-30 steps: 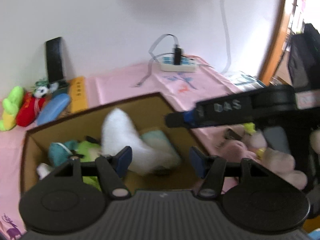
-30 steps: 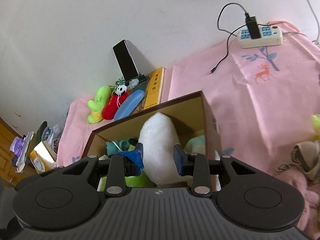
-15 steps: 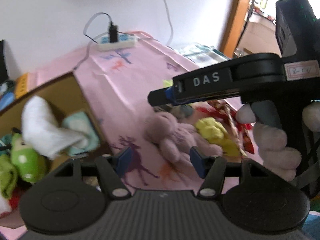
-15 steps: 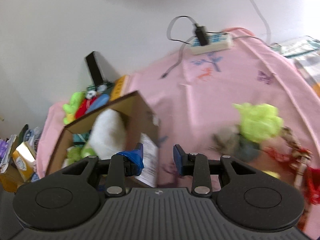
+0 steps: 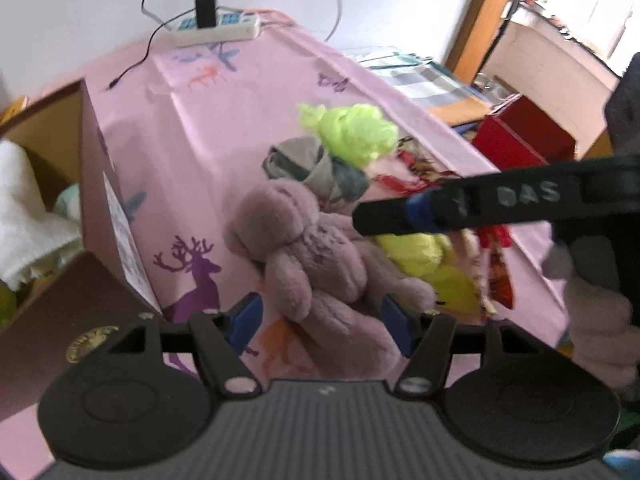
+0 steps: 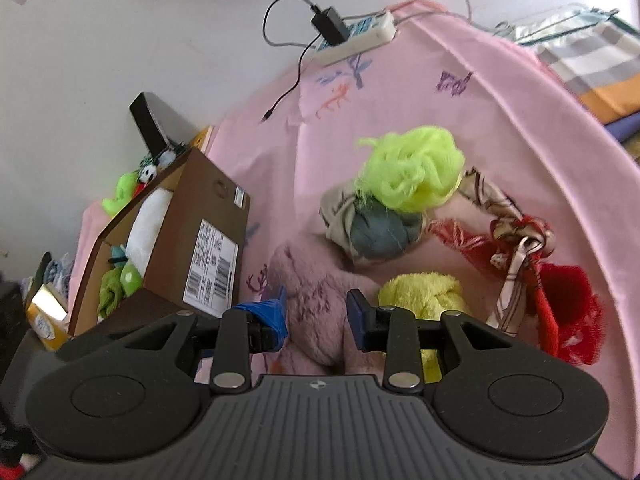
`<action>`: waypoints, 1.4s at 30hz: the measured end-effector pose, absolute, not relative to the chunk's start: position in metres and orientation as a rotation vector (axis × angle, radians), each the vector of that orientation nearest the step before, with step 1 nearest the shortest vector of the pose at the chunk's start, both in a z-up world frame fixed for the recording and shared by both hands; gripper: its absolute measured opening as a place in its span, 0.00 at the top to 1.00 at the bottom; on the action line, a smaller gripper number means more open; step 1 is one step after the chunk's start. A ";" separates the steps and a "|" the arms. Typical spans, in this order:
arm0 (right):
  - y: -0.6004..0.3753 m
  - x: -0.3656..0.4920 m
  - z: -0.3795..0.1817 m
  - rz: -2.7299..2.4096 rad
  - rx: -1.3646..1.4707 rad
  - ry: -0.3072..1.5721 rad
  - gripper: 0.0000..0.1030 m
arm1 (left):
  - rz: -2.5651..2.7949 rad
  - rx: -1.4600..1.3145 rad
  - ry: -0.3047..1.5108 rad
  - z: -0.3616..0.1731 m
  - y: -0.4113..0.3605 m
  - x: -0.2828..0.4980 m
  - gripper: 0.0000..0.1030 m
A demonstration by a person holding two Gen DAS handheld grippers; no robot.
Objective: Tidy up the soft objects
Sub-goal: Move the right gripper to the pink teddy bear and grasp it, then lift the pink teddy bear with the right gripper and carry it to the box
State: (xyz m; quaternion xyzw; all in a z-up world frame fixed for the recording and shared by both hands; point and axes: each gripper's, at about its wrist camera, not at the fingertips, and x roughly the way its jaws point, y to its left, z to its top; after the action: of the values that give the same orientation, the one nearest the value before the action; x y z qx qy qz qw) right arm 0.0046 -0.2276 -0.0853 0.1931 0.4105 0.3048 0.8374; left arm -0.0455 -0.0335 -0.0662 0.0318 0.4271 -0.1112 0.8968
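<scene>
A mauve plush bear (image 5: 316,264) lies on the pink cloth, right of the brown cardboard box (image 5: 104,216). My left gripper (image 5: 322,322) is open, its blue pads either side of the bear's lower body. My right gripper (image 6: 316,314) is open just above the same bear (image 6: 316,280); it shows in the left wrist view (image 5: 424,212) as a black bar over the pile. The pile holds a neon green pouf (image 6: 412,168), a grey-blue cloth ball (image 6: 368,228), a yellow towel (image 6: 424,292) and red fabric (image 6: 568,312). The box (image 6: 208,232) holds a white plush (image 6: 146,228) and green toys.
A power strip (image 6: 356,36) with a charger and cable lies at the back by the wall. A black phone (image 6: 148,124) and small toys stand behind the box. A red box (image 5: 524,136) and striped fabric lie beyond the table's right edge.
Both grippers swung right from over the box to the pile of soft things. The white plush stays in the box. Both grippers now hover at the mauve bear.
</scene>
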 end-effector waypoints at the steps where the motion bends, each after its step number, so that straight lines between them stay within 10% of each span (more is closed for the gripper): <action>1: -0.226 0.007 -0.088 0.658 0.406 0.873 0.85 | -0.221 0.065 0.894 -0.071 -0.033 -0.041 0.38; 18: -0.199 0.039 -0.104 0.740 0.192 0.835 0.80 | -0.296 -0.115 0.864 -0.101 -0.017 -0.002 0.35; 42: -0.196 0.020 -0.059 0.851 0.429 0.783 0.81 | -0.291 -0.077 0.640 -0.023 -0.007 -0.049 0.58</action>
State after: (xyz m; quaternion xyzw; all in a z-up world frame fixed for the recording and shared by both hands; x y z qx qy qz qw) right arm 0.0198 -0.1962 -0.0587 0.2013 0.3669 0.3993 0.8157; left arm -0.0487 -0.0071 -0.0228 -0.0376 0.3133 -0.1426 0.9381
